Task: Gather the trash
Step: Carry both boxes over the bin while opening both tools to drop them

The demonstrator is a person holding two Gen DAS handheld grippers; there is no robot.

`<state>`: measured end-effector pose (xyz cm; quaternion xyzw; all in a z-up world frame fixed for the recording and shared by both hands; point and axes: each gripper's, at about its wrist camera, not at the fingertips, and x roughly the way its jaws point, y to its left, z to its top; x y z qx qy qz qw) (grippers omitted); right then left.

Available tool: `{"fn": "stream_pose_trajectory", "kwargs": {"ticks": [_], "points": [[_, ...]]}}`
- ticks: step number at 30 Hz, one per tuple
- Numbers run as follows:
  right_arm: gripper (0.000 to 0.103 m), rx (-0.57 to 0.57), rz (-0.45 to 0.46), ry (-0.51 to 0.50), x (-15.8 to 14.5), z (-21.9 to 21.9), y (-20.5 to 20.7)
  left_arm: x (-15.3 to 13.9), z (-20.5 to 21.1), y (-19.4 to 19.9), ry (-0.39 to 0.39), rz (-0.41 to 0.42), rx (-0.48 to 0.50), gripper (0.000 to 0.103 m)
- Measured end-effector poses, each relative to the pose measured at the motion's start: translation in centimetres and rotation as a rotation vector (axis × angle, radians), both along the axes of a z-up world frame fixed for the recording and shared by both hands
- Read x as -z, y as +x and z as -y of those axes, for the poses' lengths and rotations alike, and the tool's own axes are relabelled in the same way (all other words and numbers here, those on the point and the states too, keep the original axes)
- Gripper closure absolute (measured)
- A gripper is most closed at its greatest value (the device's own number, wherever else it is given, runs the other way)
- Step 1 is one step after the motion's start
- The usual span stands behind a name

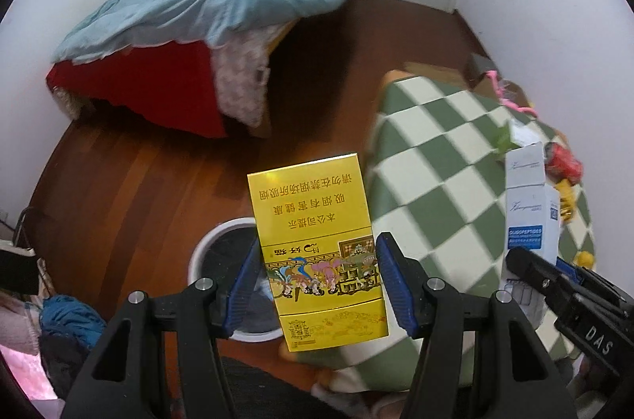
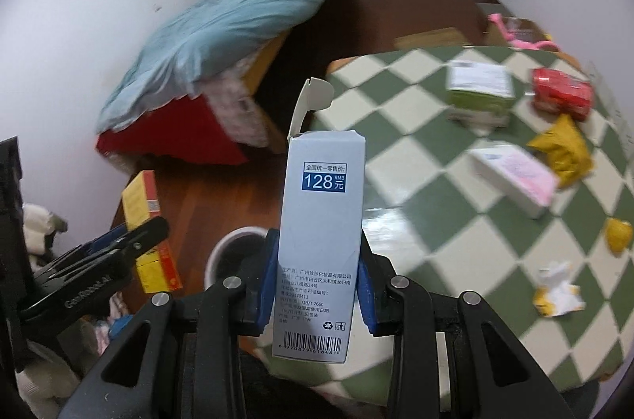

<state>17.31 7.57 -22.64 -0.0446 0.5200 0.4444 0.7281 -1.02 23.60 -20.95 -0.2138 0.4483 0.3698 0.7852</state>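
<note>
- The step in hand is judged to be the carrying of two boxes from the table with the green-and-white checked cloth [image 2: 455, 229] to the white round bin with a dark liner [image 1: 222, 248] on the brown wooden floor.
- A flat, glossy yellow cigarette carton [image 1: 317, 252] is pinched between the blue pads of the left gripper [image 1: 315, 284], above the bin.
- A tall pale-blue cardboard box [image 2: 319, 240], its top flap open, is pinched by the right gripper [image 2: 317, 280].
- Next, each box must be centred over the bin opening before the jaws are spread.
</note>
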Motion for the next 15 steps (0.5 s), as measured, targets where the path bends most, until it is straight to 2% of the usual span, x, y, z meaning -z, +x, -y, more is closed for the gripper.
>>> {"fn": "stream_pose_trajectory", "kwargs": {"ticks": [5,10,15], "points": [[0.067,-0.091,-0.049,-0.017,2.4,-5.6,-4.4,2.9,-4.1,-3.3,-0.06,-0.032,-0.044,0.048],[0.067,-0.164,-0.117,-0.079,7.0,-11.7,-7.2,7.5,-9.1,-6.1,-0.199,-0.049,-0.107,0.048],[0.067,-0.221,-0.166,-0.165,11.5,-16.2,-9.0,11.0,-12.3,-7.8,-0.33,-0.04,-0.15,0.047]]}}
